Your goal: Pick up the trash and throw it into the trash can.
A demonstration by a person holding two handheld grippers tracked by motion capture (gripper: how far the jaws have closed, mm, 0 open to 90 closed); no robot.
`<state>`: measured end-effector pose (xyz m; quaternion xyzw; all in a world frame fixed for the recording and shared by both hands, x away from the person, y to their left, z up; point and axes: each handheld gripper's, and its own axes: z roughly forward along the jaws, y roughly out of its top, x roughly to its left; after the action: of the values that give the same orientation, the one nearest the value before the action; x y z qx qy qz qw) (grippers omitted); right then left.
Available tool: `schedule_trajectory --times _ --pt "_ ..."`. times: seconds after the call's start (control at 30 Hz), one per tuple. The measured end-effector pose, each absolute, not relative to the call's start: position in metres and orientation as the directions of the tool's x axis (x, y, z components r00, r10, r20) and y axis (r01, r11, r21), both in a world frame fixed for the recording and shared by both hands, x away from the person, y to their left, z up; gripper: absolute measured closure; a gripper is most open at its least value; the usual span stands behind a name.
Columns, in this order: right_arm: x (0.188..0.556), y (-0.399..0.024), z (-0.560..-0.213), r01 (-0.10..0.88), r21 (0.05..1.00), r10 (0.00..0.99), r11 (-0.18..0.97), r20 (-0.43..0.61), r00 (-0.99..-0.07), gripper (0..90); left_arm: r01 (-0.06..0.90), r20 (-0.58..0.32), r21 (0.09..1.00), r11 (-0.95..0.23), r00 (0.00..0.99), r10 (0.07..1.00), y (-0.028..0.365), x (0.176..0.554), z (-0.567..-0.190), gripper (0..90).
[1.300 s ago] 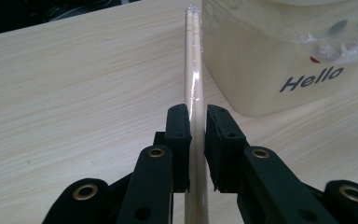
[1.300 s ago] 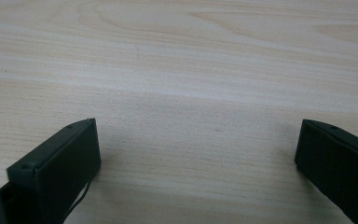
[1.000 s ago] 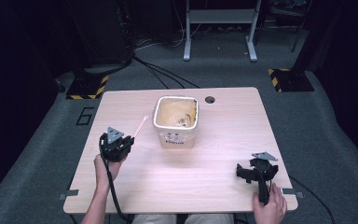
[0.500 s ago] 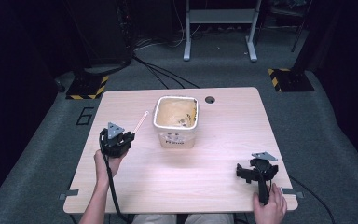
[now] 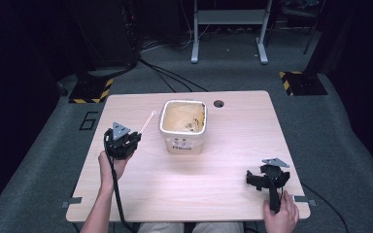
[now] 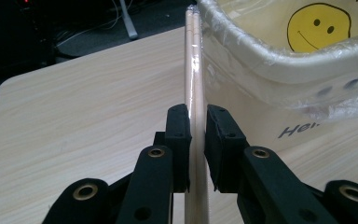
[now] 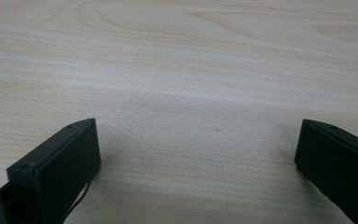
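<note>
A cream square tub [image 5: 183, 127] lined with clear plastic stands at the middle back of the wooden table [image 5: 223, 165]; its wall [image 6: 279, 88] carries a yellow smiley and dark lettering. My left gripper [image 5: 128, 137] hovers left of the tub, shut on a wrapped pair of chopsticks [image 5: 146, 122]. In the left gripper view the chopsticks [image 6: 193, 70] run straight up between the jaws beside the tub's rim, and the left gripper [image 6: 196, 135] clamps them. My right gripper [image 5: 261, 180] rests near the front right corner, and in its own view the right gripper [image 7: 196, 154] is open over bare wood.
A round cable hole [image 5: 218, 103] sits in the table behind the tub. Beyond the table are grey carpet, floor cables [image 5: 165, 75], a metal stand [image 5: 228, 29] and yellow-black striped plates [image 5: 301, 82].
My left gripper has lifted slightly with the chopsticks, tilting them toward the tub. The right gripper has stayed put.
</note>
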<state>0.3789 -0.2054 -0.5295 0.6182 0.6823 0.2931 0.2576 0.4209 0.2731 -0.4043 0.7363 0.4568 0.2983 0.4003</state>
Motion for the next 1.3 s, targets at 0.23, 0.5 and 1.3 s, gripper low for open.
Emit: schedule_trajectory --times 0.23,0.5,1.3 --pt "0.379 -0.205 -0.529 0.693 0.718 0.995 0.064 0.011 -0.103 0.0 0.426 0.078 0.864 -0.267 0.411 0.908 0.27 0.424 -0.399 79.4" --pt "0.379 -0.205 -0.529 0.693 0.718 0.995 0.064 0.011 -0.103 0.0 0.423 0.073 0.866 -0.266 0.419 0.905 0.266 0.43 -0.394 79.4" --pt "0.379 -0.205 -0.529 0.693 0.718 0.995 0.064 0.011 -0.103 0.0 0.397 0.084 0.873 -0.284 0.45 0.889 0.249 0.445 -0.378 79.3"
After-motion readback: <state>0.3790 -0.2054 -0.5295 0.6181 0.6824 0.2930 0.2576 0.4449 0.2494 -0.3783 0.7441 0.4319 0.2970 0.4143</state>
